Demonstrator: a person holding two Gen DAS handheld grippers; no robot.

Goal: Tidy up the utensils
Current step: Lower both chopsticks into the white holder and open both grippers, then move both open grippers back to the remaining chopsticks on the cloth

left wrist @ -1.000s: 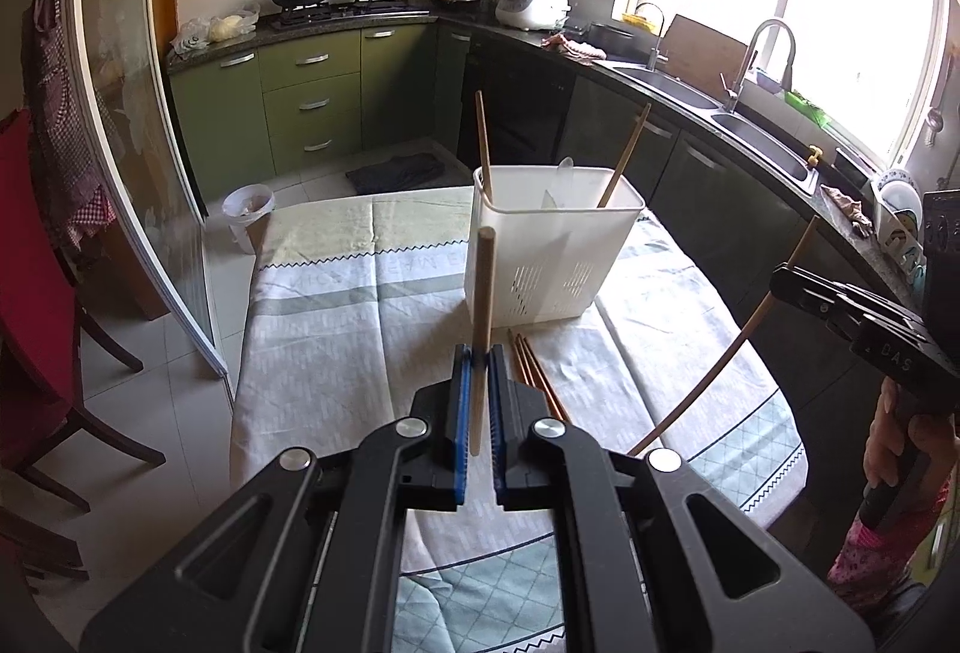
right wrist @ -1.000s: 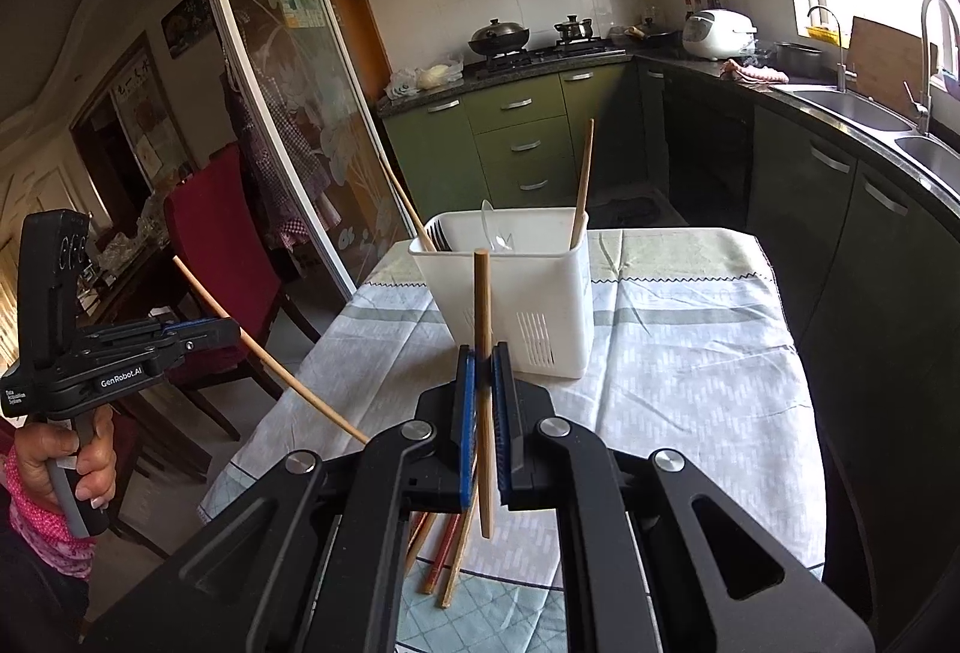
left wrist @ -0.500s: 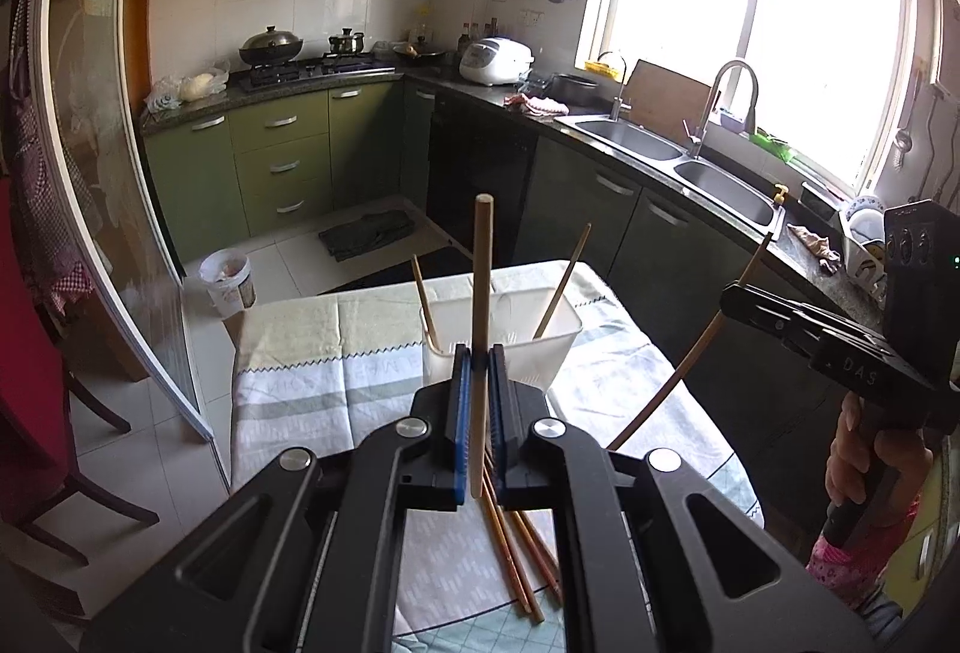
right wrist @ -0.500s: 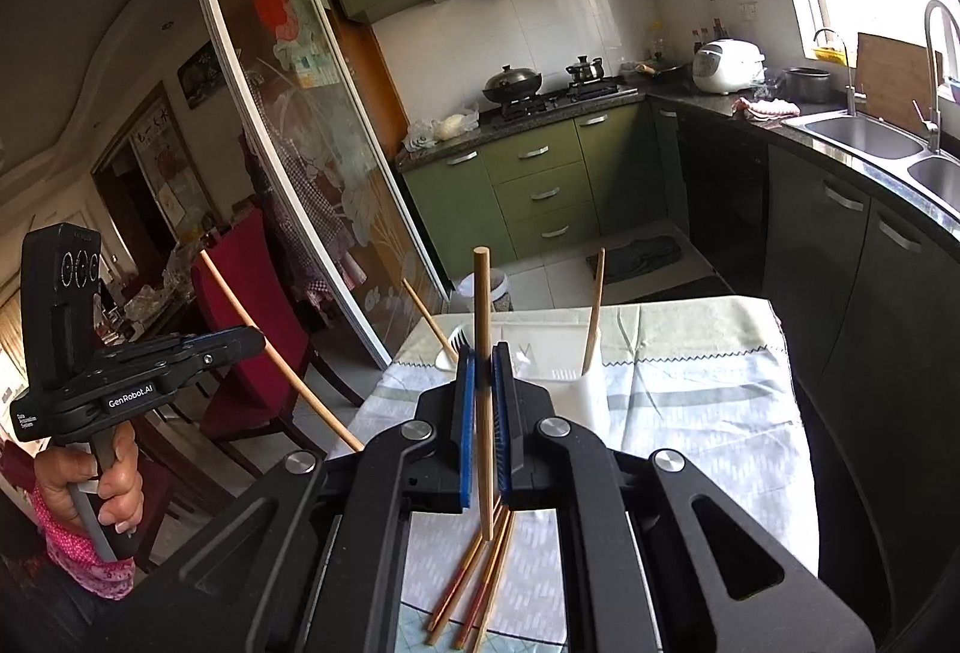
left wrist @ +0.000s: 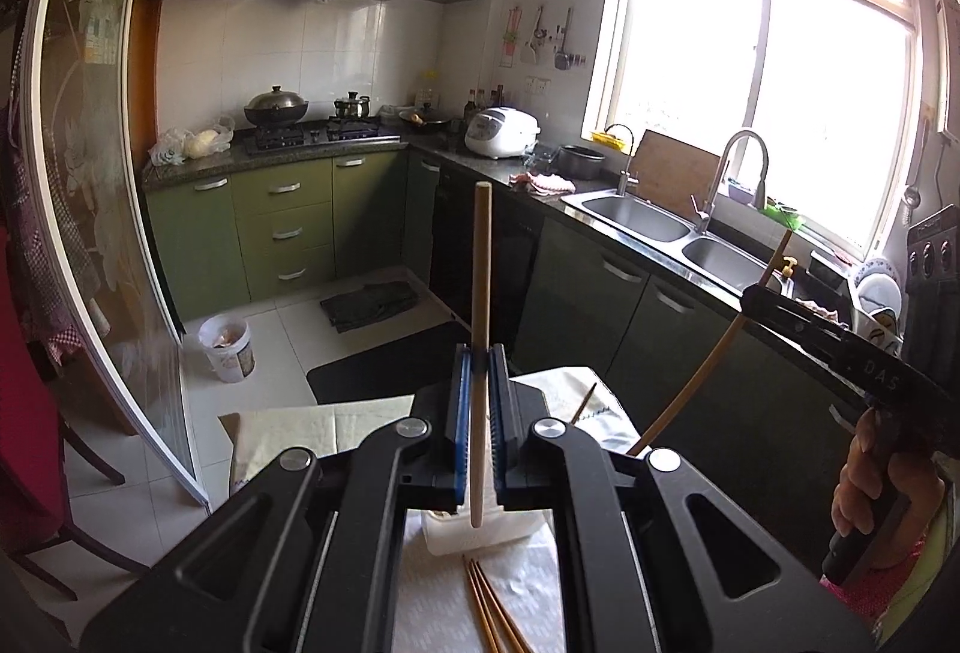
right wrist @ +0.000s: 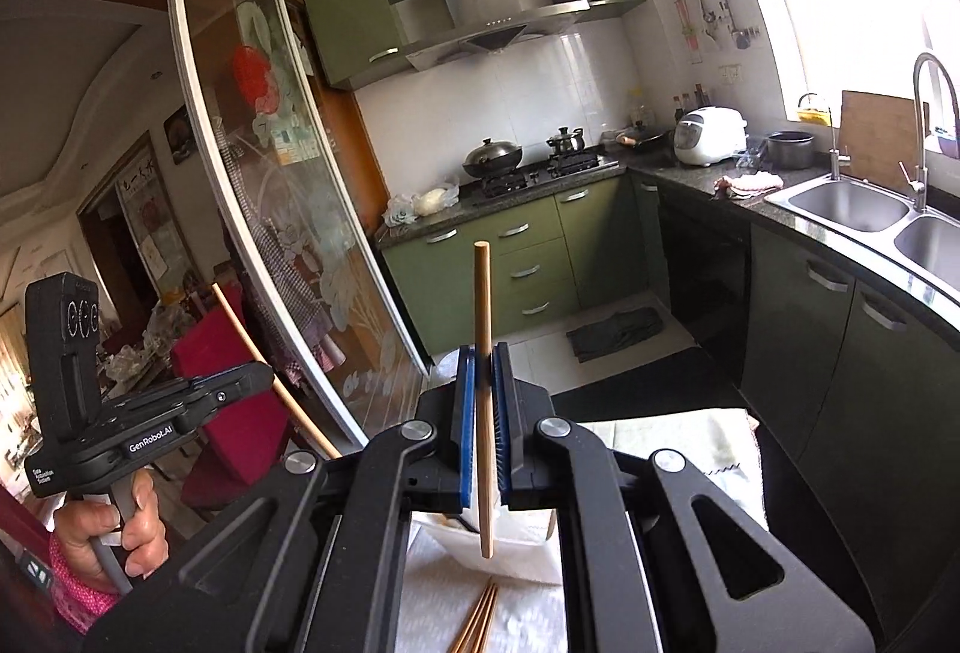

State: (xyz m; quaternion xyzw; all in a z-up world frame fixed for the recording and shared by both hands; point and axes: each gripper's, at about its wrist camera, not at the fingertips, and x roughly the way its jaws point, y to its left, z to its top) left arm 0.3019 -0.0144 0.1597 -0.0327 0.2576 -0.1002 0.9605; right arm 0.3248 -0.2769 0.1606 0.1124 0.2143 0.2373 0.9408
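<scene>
My left gripper (left wrist: pixel 479 365) is shut on a light wooden chopstick (left wrist: pixel 482 263) that stands upright between its blue pads. My right gripper (right wrist: pixel 482 371) is shut on a second wooden chopstick (right wrist: pixel 482 305), also upright. Both are raised above the white utensil holder (left wrist: pixel 480 536), which shows low behind the jaws; it also shows in the right wrist view (right wrist: pixel 516 548). Several brown chopsticks (left wrist: pixel 489 608) lie on the tablecloth in front of the holder. The right gripper (left wrist: pixel 762 300) also appears at the right of the left wrist view, the left gripper (right wrist: pixel 255 377) at the left of the right wrist view.
The table (left wrist: pixel 288 425) has a pale patterned cloth. Green kitchen cabinets (left wrist: pixel 282 227), a stove with pots (left wrist: pixel 276 107) and a double sink (left wrist: pixel 660 227) lie beyond. A glass sliding door (right wrist: pixel 270 209) and a red chair (right wrist: pixel 228 353) are at the left.
Both grippers have risen and tilted upward with their chopsticks. The utensil holder has dropped from mid-frame to low behind the jaws, and the kitchen wall fills the views.
</scene>
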